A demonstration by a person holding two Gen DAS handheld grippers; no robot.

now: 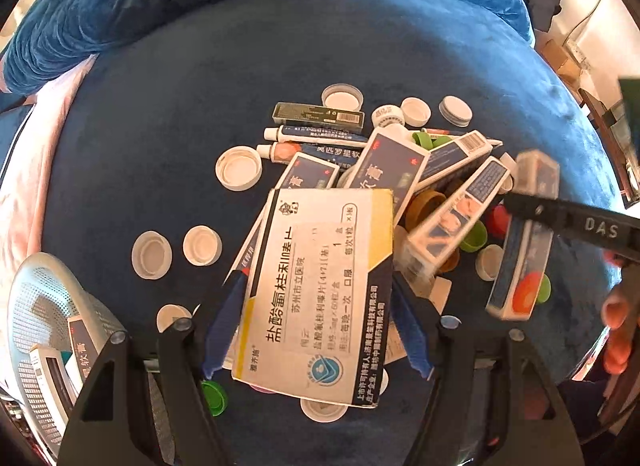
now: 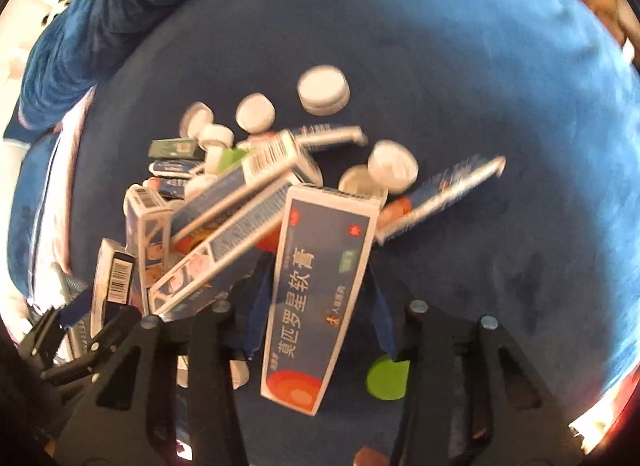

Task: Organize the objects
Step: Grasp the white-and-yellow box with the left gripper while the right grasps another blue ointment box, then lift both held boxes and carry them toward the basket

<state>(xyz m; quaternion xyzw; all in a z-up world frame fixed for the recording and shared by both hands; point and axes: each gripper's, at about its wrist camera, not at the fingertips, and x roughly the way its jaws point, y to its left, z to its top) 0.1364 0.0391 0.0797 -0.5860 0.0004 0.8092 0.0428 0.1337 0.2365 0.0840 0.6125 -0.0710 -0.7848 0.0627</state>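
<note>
Ointment box (image 2: 316, 298) between right claw (image 2: 316, 330) pads

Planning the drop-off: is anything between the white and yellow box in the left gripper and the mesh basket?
Nothing visible. The left gripper holds the white and yellow box above the pile; the mesh basket sits lower left, with only low white caps on the cloth between.

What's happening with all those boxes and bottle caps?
A person is tidying a heap of medicine boxes and plastic caps on a blue velvet cushion. The left gripper grips a white-and-yellow pill box. The right gripper clamps a long blue ointment box. A pale mesh basket already holds some boxes.
</note>
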